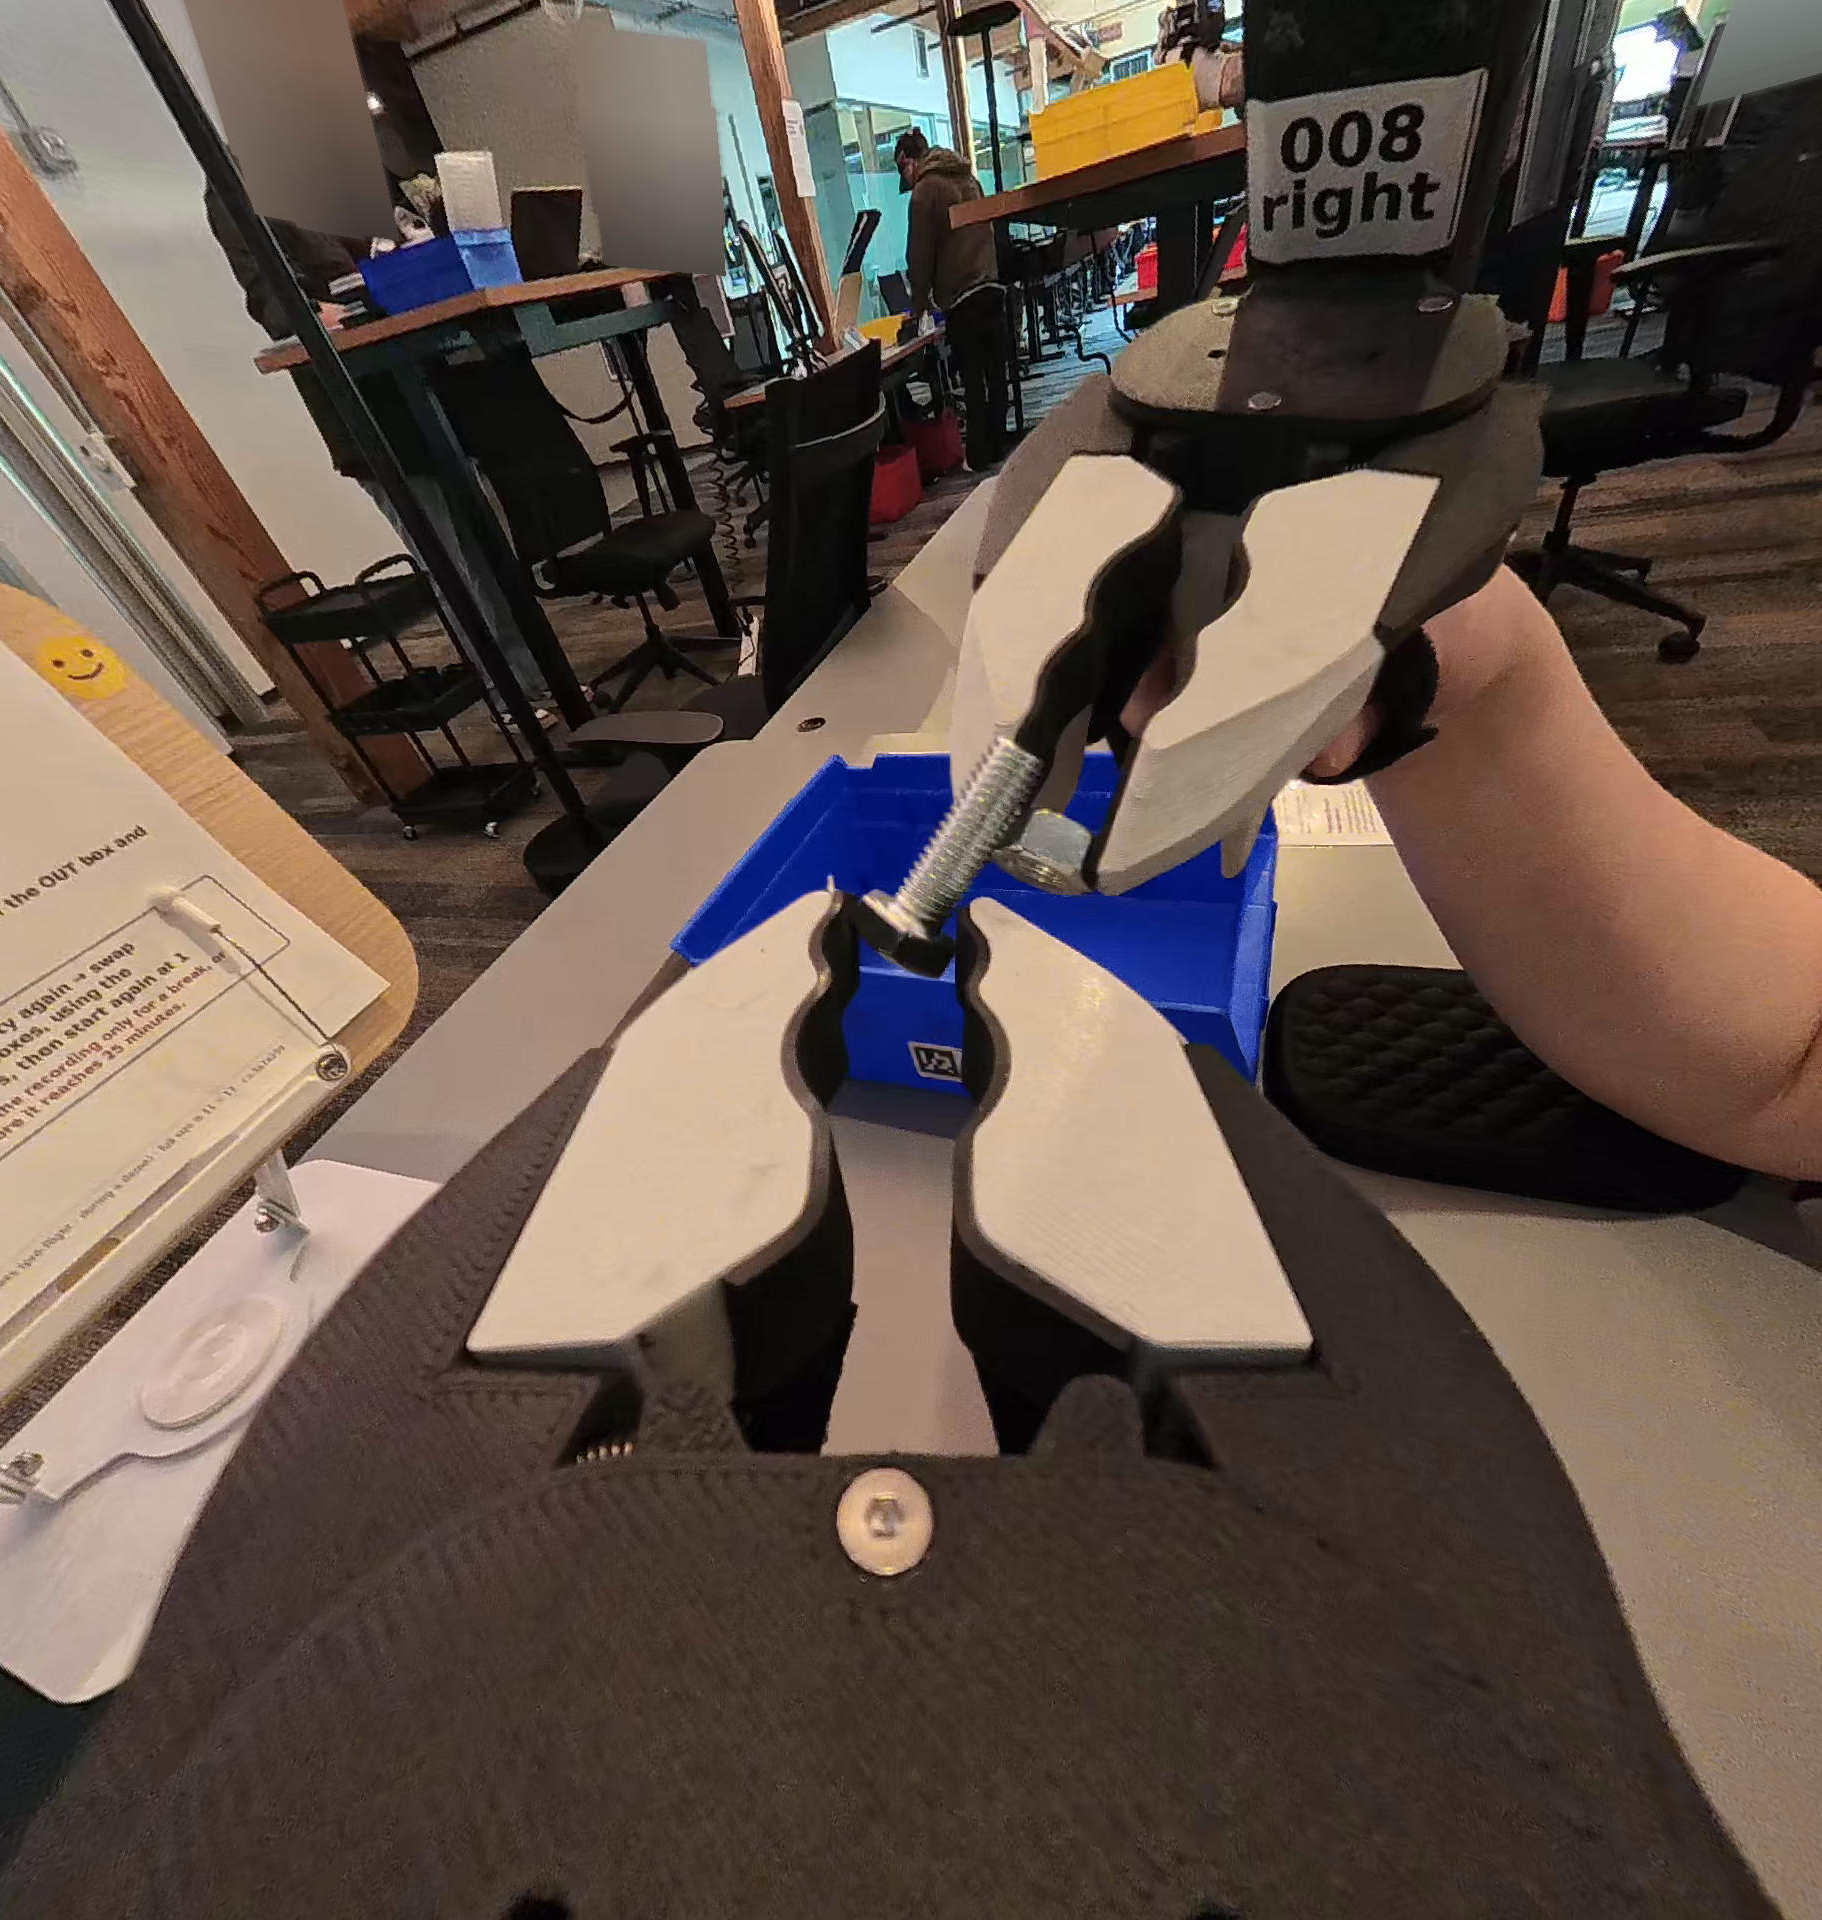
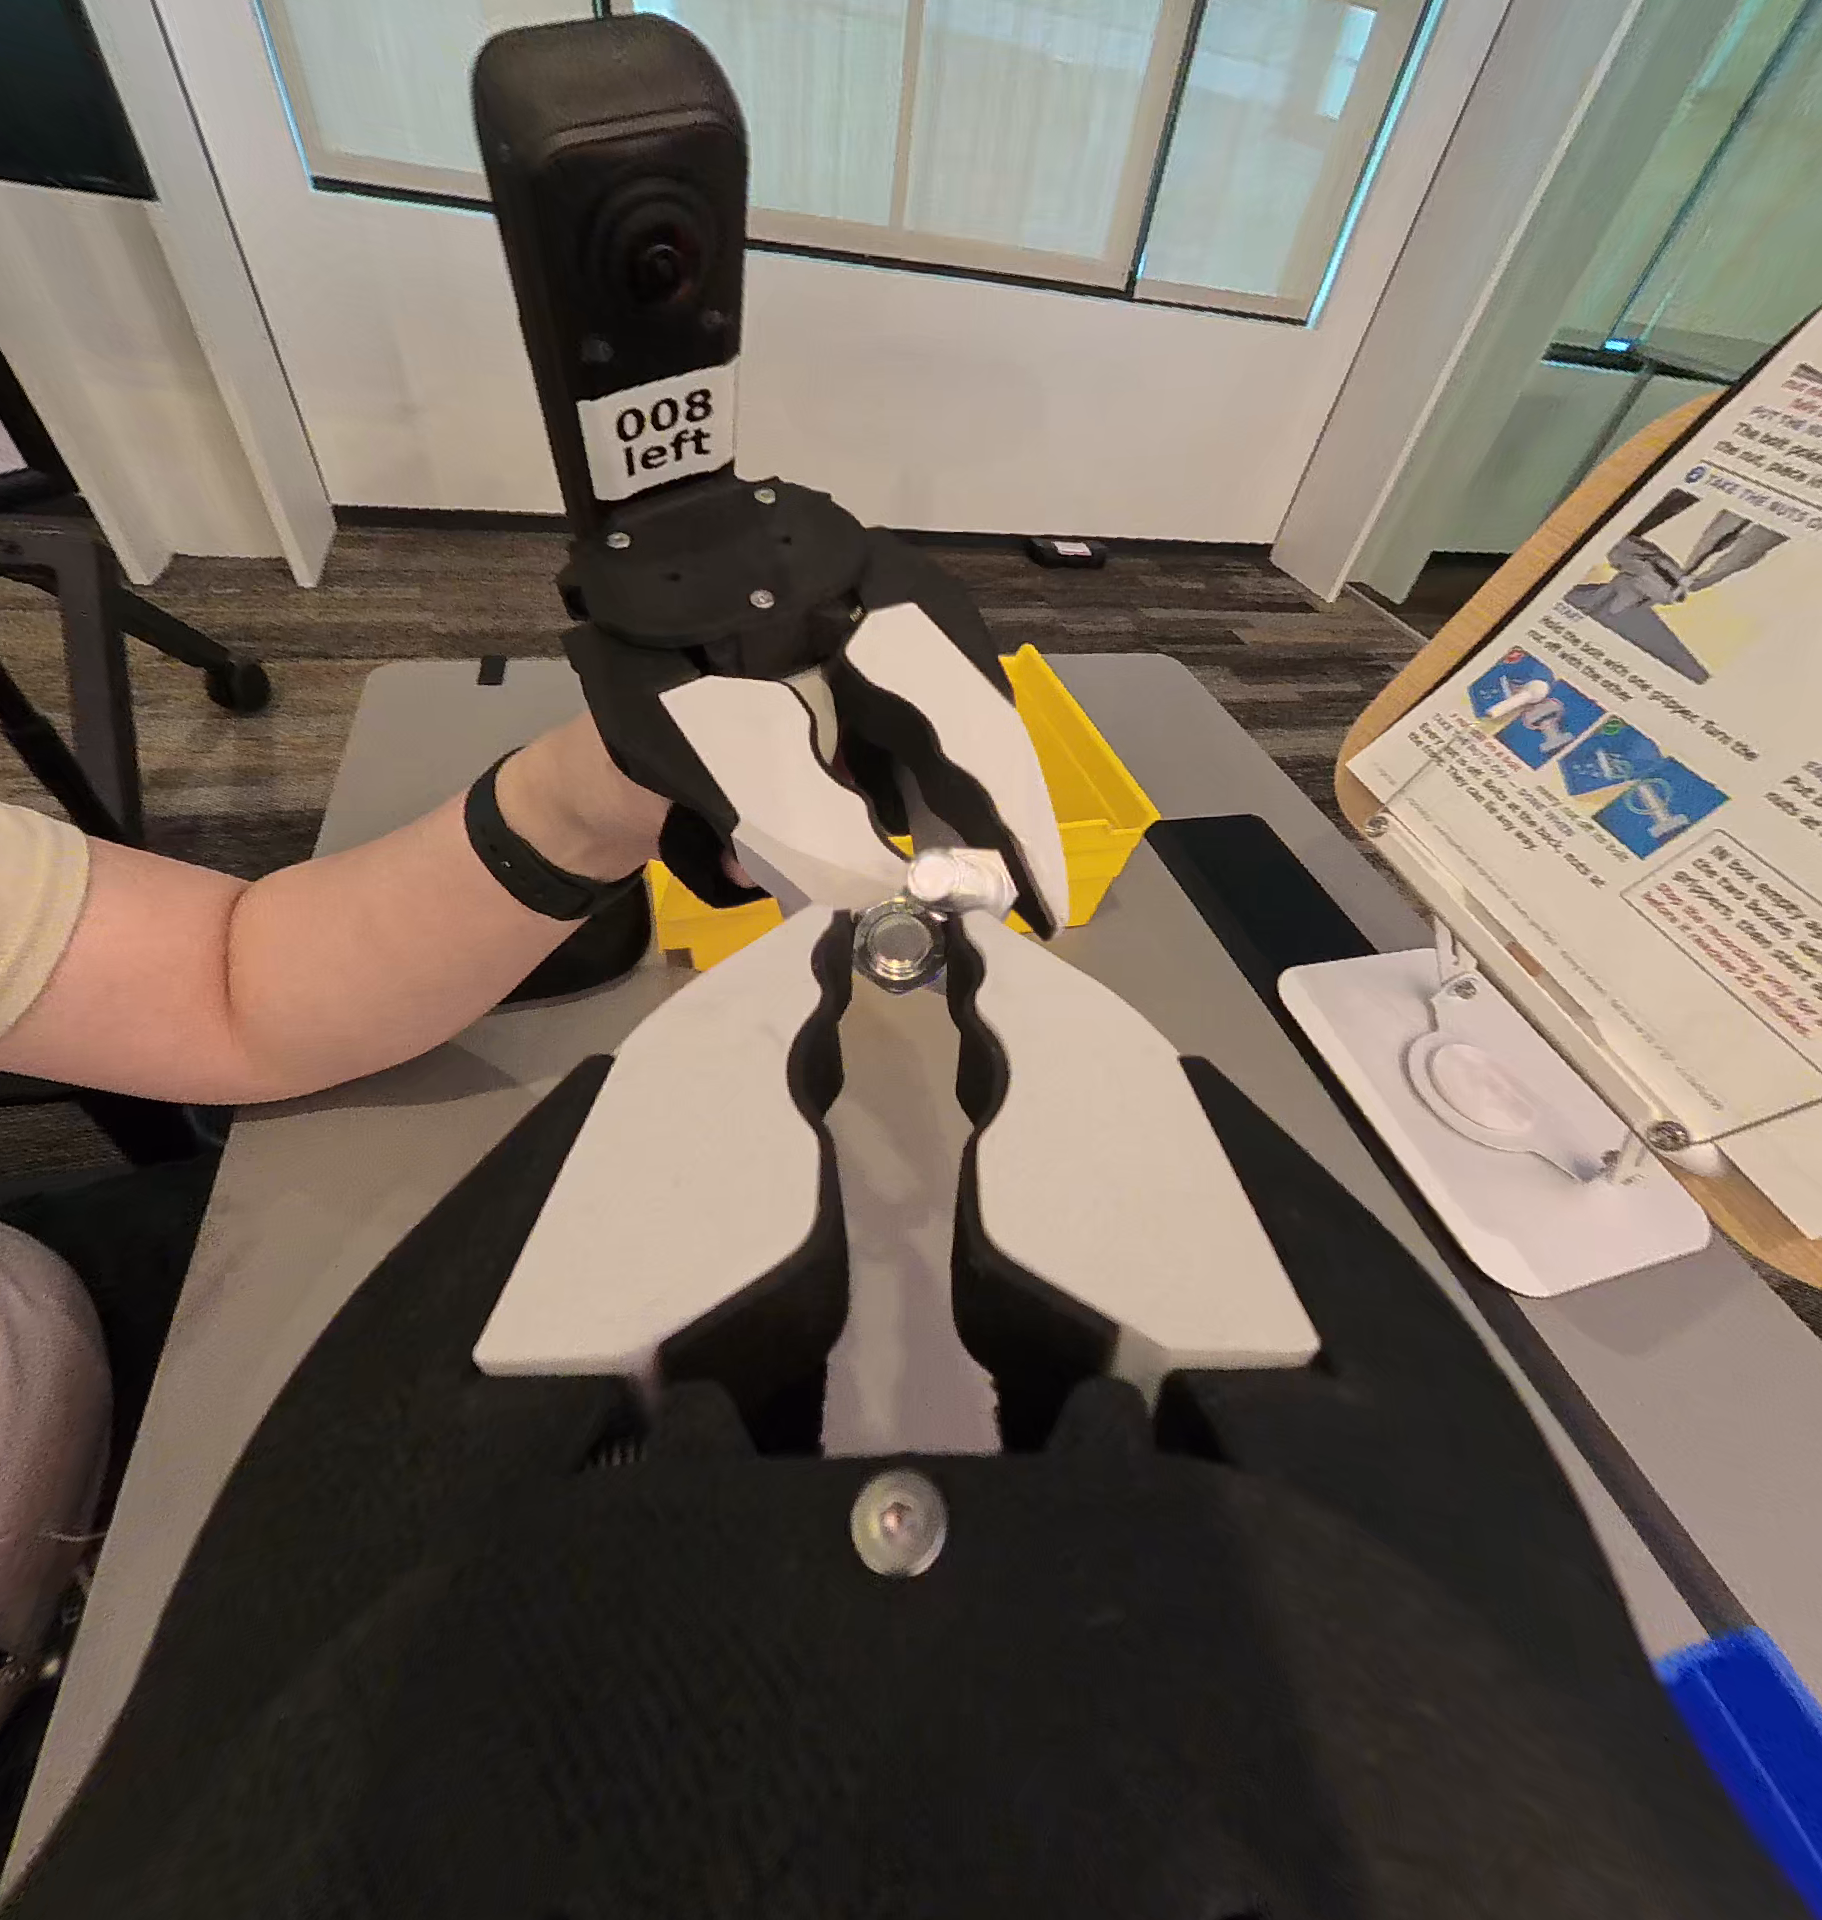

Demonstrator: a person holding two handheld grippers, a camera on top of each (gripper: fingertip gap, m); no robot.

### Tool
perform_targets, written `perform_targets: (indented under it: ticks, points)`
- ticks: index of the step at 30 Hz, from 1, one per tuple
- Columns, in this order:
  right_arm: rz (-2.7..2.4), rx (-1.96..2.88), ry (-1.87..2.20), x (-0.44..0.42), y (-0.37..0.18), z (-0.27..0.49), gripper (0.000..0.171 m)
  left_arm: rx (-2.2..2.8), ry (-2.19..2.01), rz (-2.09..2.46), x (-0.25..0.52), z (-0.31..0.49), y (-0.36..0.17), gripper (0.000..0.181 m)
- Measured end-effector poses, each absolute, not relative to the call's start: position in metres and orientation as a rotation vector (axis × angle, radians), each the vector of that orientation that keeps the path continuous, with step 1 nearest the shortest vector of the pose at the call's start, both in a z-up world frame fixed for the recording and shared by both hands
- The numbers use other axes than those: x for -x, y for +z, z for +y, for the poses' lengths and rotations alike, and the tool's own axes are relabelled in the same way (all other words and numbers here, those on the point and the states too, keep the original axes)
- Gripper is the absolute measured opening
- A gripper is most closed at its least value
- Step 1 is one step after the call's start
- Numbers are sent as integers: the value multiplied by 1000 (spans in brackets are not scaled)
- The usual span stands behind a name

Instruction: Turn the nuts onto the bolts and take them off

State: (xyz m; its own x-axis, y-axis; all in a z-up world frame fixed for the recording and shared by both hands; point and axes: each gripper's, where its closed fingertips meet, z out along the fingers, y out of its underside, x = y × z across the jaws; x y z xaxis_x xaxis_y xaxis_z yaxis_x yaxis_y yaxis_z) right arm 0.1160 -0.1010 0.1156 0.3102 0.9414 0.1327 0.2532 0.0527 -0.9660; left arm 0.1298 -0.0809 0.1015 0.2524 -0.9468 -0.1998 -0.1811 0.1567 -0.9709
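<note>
Left gripper: we find it low in the centre of the left wrist view, its white fingers clamped on the hex head of a bolt whose threaded shaft slants up and to the right.

Right gripper: in that same view it comes down from the upper right, and we see a nut pinched at its fingertips, touching the bolt's shaft about midway along; the shaft's far end runs up between its fingers.

Right wrist view: we see the same nut end-on between the right gripper tips, its bore filled by the bolt's end. The bolt head is blurred there, held by the left gripper, which enters from the upper left.

Blue bin: we see it directly behind the grippers in the left wrist view; the right wrist view shows only a corner of it at the lower right.

Yellow bin: we see it only in the right wrist view, behind the left gripper.

Instruction board: at the right edge in the right wrist view, at the left edge in the left.
</note>
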Motion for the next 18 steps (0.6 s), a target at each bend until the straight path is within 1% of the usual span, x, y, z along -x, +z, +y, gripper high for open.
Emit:
perform_targets:
  ticks: [9, 18]
  points:
    - [-1144, 1391, 837, -111, 123, -101, 18, 1296, -881, 1151, -125, -78, 108, 17]
    - [-1117, 1331, 730, -109, 134, -103, 18, 1300, -874, 1128, -121, -79, 112, 17]
